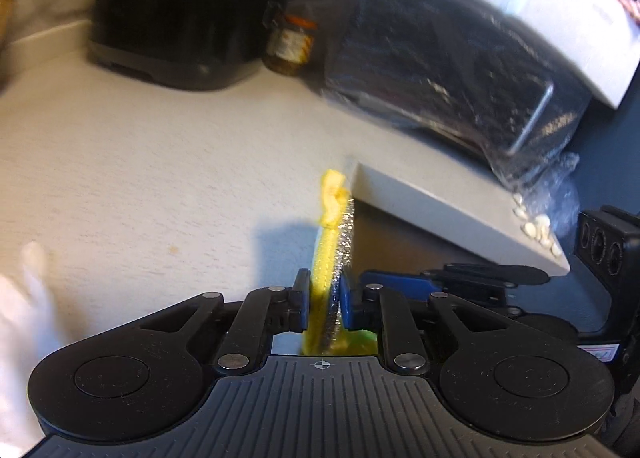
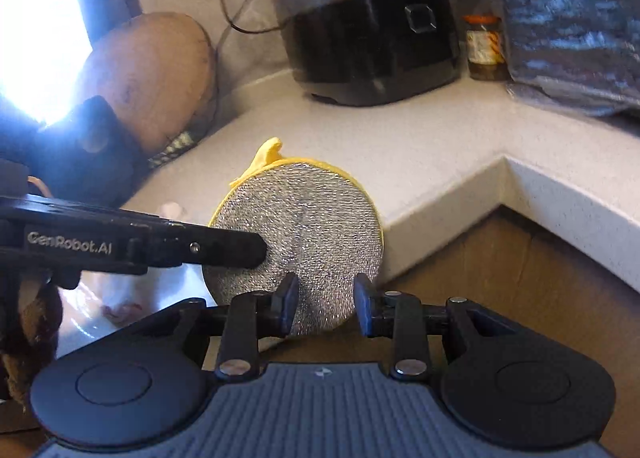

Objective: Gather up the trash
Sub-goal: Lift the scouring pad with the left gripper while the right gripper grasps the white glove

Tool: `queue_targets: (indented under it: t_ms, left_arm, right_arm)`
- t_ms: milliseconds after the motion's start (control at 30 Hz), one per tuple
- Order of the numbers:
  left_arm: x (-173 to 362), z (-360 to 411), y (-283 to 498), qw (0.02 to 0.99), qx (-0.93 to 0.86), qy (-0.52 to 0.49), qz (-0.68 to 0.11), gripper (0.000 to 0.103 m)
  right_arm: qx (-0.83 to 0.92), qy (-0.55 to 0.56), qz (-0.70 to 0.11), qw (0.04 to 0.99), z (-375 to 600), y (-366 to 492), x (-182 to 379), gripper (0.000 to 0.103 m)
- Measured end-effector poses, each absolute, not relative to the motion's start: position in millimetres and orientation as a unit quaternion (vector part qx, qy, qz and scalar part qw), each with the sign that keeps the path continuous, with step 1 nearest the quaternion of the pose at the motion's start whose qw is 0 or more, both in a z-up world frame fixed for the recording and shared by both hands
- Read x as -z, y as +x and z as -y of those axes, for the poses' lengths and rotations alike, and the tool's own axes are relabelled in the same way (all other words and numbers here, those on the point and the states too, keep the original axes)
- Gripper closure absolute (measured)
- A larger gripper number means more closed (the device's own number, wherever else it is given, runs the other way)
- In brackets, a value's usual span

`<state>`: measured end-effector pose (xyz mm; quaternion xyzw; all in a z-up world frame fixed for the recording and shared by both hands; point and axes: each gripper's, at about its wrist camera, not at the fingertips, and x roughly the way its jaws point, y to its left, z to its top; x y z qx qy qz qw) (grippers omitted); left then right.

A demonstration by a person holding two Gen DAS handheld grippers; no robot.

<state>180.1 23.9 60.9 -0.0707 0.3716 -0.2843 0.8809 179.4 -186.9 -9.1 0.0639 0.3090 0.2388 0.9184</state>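
Left hand-held gripper [image 1: 325, 308] clamped on round scrubber pad [image 2: 300, 242], silver mesh face, yellow back, held on edge just off corner of pale surface [image 2: 440, 129]. Right hand-held gripper [image 2: 326, 308] partly apart, nothing between pads, pad just past tips. Black cooker [image 2: 372, 29], jar [image 2: 484, 47] further back.

Round silver-yellow scrub pad [image 2: 296, 242] — seemingly upright

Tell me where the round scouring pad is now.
The round scouring pad is pinched edge-on in the left gripper, just off the countertop corner, directly ahead of the right gripper.
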Motion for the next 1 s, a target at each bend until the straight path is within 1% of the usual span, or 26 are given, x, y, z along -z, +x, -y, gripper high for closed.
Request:
queue_targets:
  t_ms: [67, 167, 233, 300, 433, 567, 767, 933, 967, 1000]
  left_arm:
    - [-72.6, -46.0, 173.4, 0.893, 0.262, -0.081, -0.356, 0.084]
    - [-90.4, -89.8, 157.3, 0.918, 0.212, -0.098, -0.321, 0.086]
    - [-98.7, -122.1, 144.6, 0.93, 0.179, -0.11, -0.3, 0.085]
    - [-102.5, -151.4, 132.5, 0.938, 0.141, -0.123, -0.292, 0.086]
    - [-100.8, -190.0, 112.1, 0.949, 0.069, -0.108, -0.288, 0.085]
    - [-98.8, -213.5, 104.6, 0.949, 0.038, -0.111, -0.293, 0.086]
    - [-104.4, -221.6, 96.9, 0.956, 0.016, -0.084, -0.28, 0.085]
    - [-104.9, -222.2, 93.4, 0.959, 0.021, -0.074, -0.274, 0.085]
    - [-105.1, -222.6, 92.1, 0.959, 0.021, -0.072, -0.273, 0.086]
    - [-105.2, -223.4, 89.1, 0.96, 0.022, -0.071, -0.271, 0.086]
  right_arm:
    - [-0.248, 0.054, -0.297, 0.92, 176.8, 175.0, 0.3, 0.07]
    - [-0.263, 0.038, -0.283, 0.922, 158.0, 171.2, -9.8, 0.05]
    - [-0.277, 0.025, -0.279, 0.919, 141.7, 170.0, -13.7, 0.045]
    - [-0.293, 0.014, -0.281, 0.914, 122.6, 170.7, -15.5, 0.035]
    - [-0.325, -0.019, -0.29, 0.9, 73.7, 172.6, -15.0, 0.033]
    - [-0.349, -0.058, -0.304, 0.885, 19.4, 178.4, -9.4, 0.027]
    - [-0.348, -0.1, -0.326, 0.873, -31.9, 187.9, 2.4, 0.027]
    - [-0.336, -0.082, -0.338, 0.875, -32.5, 192.1, 6.4, 0.028]
    - [-0.333, -0.079, -0.336, 0.878, -29.0, 191.4, 6.0, 0.037]
    - [-0.331, -0.083, -0.334, 0.879, -24.9, 190.3, 4.9, 0.055]
